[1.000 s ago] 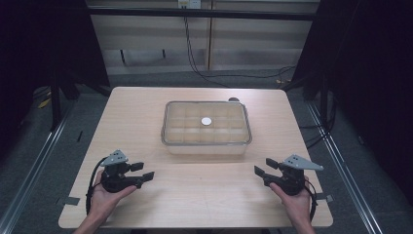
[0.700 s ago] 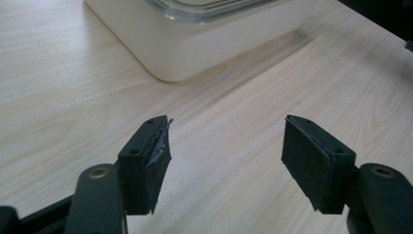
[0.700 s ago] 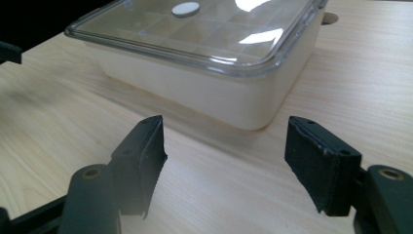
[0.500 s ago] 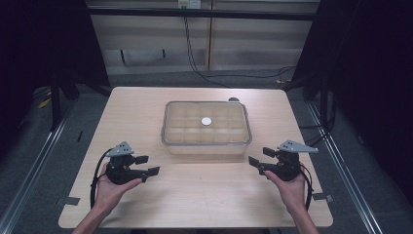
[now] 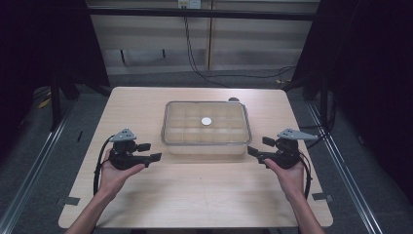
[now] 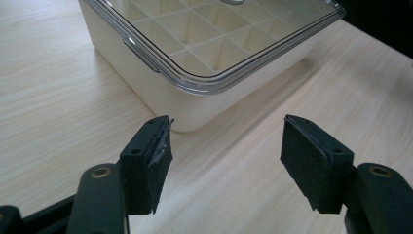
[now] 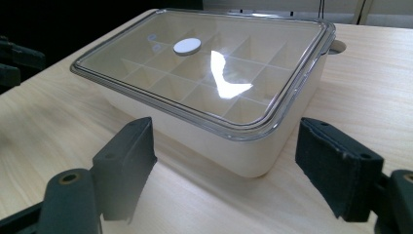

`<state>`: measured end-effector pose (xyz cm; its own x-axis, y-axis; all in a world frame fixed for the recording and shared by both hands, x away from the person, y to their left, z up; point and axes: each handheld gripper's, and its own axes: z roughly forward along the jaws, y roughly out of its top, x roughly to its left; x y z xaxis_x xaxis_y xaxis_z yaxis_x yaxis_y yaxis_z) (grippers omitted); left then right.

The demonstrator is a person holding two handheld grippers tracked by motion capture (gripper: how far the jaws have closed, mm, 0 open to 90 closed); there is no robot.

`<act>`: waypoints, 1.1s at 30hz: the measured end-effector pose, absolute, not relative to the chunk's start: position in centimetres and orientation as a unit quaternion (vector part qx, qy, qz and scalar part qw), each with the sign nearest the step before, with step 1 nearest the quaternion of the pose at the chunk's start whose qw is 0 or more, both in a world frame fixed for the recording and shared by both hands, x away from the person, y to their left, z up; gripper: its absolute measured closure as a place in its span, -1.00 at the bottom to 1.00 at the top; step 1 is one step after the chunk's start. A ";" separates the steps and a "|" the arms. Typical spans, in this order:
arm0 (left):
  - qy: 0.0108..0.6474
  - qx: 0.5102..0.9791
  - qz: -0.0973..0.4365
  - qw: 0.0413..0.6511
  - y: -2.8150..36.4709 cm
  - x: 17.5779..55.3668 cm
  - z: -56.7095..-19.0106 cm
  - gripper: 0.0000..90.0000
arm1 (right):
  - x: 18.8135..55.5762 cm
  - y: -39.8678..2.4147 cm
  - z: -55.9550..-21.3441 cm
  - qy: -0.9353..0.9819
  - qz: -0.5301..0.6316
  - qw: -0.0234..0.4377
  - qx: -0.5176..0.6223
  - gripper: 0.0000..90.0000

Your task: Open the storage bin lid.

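Observation:
A cream box point(image 5: 207, 146) with a clear lid point(image 5: 195, 127) over a grid of compartments stands mid-table; a white disc point(image 5: 206, 121) lies on the lid. My left gripper point(image 5: 150, 151) hovers by the box's near left corner, open, its jaws just closing slightly around nothing. Open too, my right gripper point(image 5: 258, 147) hangs by the near right corner with nothing between its widening jaws. In the left gripper view that gripper point(image 6: 229, 131) faces a corner of the box point(image 6: 195, 105). The right gripper point(image 7: 229, 129) in its own view faces another corner of the box point(image 7: 253, 156), disc point(image 7: 187, 46) beyond.
The wooden table point(image 5: 204, 195) has bare room in front of the box and at both sides. A round hole point(image 5: 234, 100) sits in the top just behind the box. Tape marks point(image 5: 72, 200) lie near the front corners. Dark floor and rails surround the table.
Both hands have moved inward and up toward the box's near corners. The right gripper's jaws have spread wider; the left ones look much the same.

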<state>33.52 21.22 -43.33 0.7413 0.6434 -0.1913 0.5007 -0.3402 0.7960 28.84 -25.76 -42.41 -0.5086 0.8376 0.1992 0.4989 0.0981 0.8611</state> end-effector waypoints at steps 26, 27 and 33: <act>0.363 0.811 0.088 0.450 19.9 38.5 -41.1 -0.30 | 34.0 -25.6 -41.1 0.737 0.461 0.155 0.468 -0.48; 0.363 0.811 0.088 0.450 19.9 38.5 -41.1 -0.29 | 34.3 -25.6 -41.0 0.738 0.460 0.155 0.468 -0.46; 0.367 0.815 0.092 0.439 19.5 39.7 -41.1 -0.27 | 35.7 -25.3 -40.7 0.737 0.461 0.150 0.471 -0.47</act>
<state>39.72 19.54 -41.07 0.7133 0.6791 -0.1730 0.5178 -0.3444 0.7831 35.71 -25.34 -40.69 -0.5111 0.8329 0.2125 0.5553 0.1312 0.8212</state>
